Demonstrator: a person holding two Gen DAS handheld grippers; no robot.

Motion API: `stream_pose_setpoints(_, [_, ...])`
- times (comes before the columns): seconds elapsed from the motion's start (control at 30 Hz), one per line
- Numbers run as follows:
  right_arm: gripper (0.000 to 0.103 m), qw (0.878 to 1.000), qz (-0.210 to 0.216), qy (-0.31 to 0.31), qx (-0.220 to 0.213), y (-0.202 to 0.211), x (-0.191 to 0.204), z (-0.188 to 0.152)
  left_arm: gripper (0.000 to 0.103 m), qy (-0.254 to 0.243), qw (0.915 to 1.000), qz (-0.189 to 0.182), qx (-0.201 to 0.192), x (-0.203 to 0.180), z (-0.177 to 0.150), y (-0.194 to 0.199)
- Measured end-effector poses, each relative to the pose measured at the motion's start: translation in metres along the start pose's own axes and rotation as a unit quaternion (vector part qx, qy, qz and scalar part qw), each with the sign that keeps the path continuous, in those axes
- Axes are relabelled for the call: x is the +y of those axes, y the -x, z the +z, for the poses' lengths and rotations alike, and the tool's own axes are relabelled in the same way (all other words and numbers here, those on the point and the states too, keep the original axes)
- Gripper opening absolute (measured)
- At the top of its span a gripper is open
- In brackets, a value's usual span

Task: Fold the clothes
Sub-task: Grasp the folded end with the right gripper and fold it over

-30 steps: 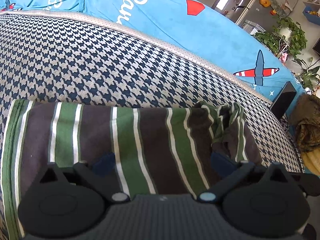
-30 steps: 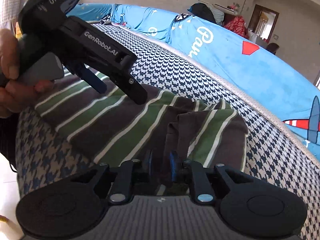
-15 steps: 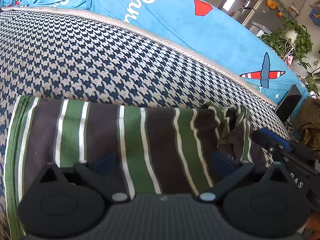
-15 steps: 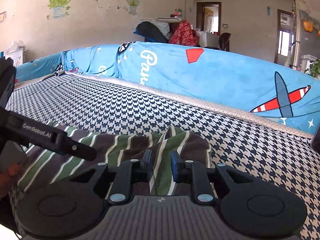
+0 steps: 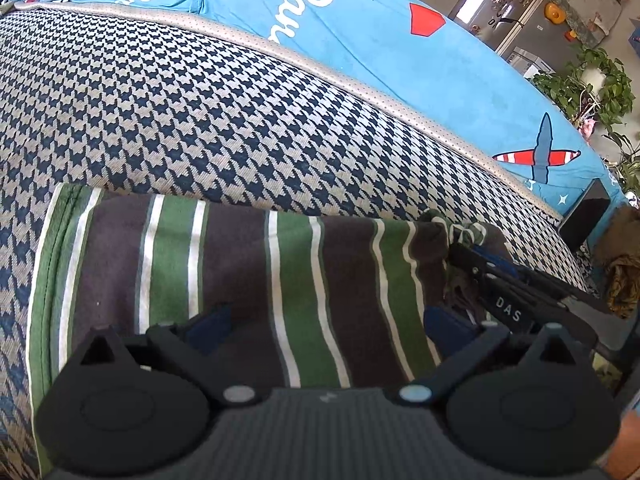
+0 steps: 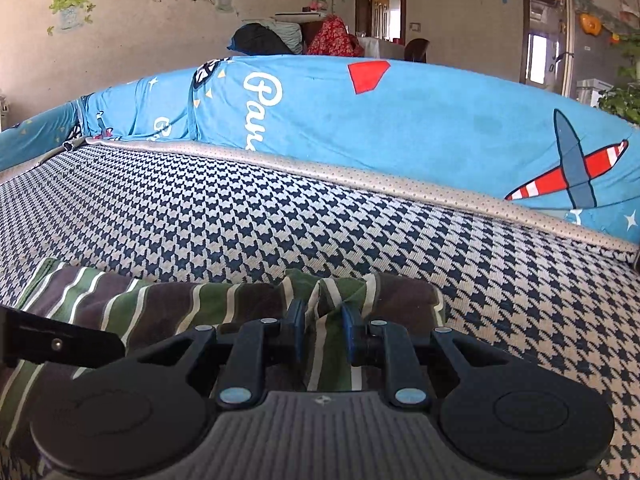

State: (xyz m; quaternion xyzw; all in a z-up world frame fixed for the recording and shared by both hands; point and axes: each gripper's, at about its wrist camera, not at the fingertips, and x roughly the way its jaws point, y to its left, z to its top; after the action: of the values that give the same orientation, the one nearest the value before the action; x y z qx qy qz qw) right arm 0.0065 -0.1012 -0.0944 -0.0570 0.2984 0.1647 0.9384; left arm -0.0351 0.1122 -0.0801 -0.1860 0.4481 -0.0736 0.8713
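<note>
Surroundings: a houndstooth sofa seat [image 6: 360, 232] is backed by a blue cover [image 6: 440, 120].
Left gripper [image 5: 324, 320]: spread wide over the striped garment [image 5: 240, 272], nothing gripped.
Right gripper [image 6: 322, 320]: narrowed, with a bunched fold pinched.

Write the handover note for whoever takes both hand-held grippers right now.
Left hand-held gripper: open wide, over the striped garment, gripping nothing.
Right hand-held gripper: nearly shut, pinching a bunched fold at the garment's right end.
The garment lies in a long folded band on the houndstooth sofa seat; its left end is flat, its right end rumpled.
Done: lengthwise folding, judging by the band shape.
Left: probably carry the pinched end across toward the left end, steady it with the left gripper, then smooth it.
</note>
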Motion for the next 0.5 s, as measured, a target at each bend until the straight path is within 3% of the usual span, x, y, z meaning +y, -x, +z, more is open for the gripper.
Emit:
stream_pose_setpoints(0.27, [0.027, 1.000, -0.010, -0.023, 0.007, -0.013, 0.004, 0.000, 0.103, -0.016, 0.9997, 0.018, 0.001, -0.001, -0.002, -0.002])
stream_pose_setpoints(0.5, [0.033, 0.999, -0.019, -0.027, -0.005, 0.008, 0.017, 0.003, 0.103, -0.044, 0.9984, 0.032, -0.015, -0.006, -0.011, 0.010])
